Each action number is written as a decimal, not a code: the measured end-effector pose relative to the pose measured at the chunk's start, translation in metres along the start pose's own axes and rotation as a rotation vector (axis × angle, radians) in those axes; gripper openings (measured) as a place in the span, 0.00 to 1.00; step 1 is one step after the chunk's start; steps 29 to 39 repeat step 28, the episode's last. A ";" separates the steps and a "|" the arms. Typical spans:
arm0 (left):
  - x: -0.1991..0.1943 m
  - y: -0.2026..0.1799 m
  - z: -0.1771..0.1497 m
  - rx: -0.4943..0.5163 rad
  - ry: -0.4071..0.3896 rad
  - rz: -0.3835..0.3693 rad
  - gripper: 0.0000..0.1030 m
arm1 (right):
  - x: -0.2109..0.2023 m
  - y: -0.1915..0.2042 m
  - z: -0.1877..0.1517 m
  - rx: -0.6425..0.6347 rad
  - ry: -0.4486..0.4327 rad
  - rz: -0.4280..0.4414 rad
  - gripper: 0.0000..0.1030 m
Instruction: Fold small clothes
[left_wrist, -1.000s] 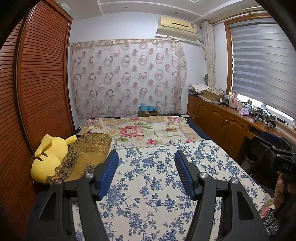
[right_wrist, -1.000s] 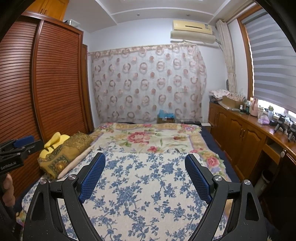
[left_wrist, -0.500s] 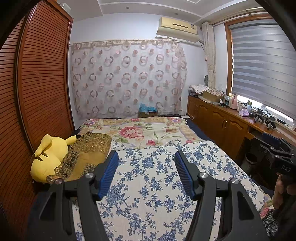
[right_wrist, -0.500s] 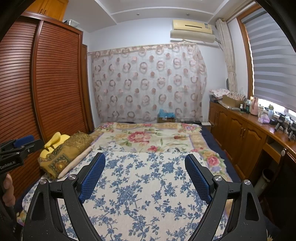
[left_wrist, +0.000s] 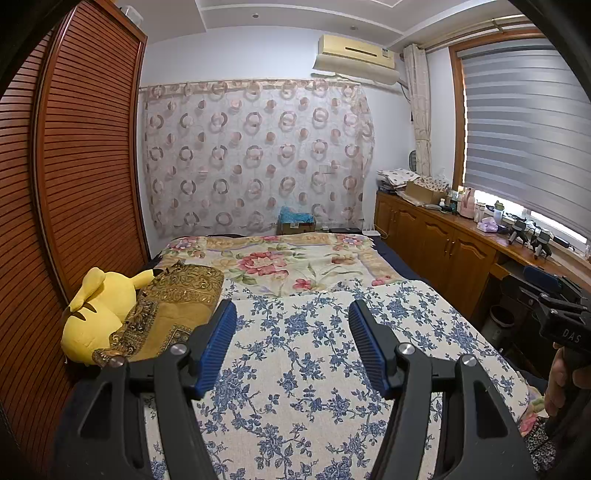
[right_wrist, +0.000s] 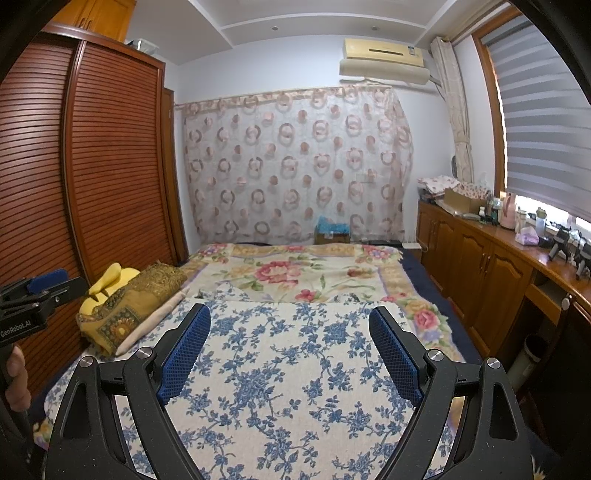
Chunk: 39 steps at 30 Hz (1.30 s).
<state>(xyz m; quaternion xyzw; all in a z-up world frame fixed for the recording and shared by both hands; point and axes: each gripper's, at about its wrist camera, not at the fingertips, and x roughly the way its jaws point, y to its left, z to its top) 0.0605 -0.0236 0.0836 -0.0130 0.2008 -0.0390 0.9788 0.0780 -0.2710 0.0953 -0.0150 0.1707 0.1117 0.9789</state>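
Note:
My left gripper (left_wrist: 291, 310) is open and empty, held above a bed covered by a white sheet with blue flowers (left_wrist: 295, 362). My right gripper (right_wrist: 290, 314) is open and empty above the same sheet (right_wrist: 288, 369). Each gripper shows at the edge of the other's view: the right one (left_wrist: 554, 310) at the far right, the left one (right_wrist: 33, 295) at the far left. No small garment is in view in either frame.
A yellow plush toy (left_wrist: 96, 314) and a gold patterned pillow (left_wrist: 177, 306) lie at the bed's left edge beside a slatted wooden wardrobe (left_wrist: 74, 166). A floral blanket (left_wrist: 280, 258) covers the far half. Wooden cabinets (left_wrist: 443, 251) with clutter run along the right wall.

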 end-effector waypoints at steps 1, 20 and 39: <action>0.000 0.000 0.000 0.000 0.000 0.000 0.61 | 0.000 0.000 0.000 0.000 0.000 0.000 0.87; 0.000 0.001 0.000 0.000 -0.001 -0.001 0.61 | 0.000 -0.001 0.002 0.002 0.001 0.000 0.87; 0.000 0.002 0.000 -0.001 -0.001 -0.002 0.61 | 0.000 -0.001 0.002 0.002 0.001 0.001 0.87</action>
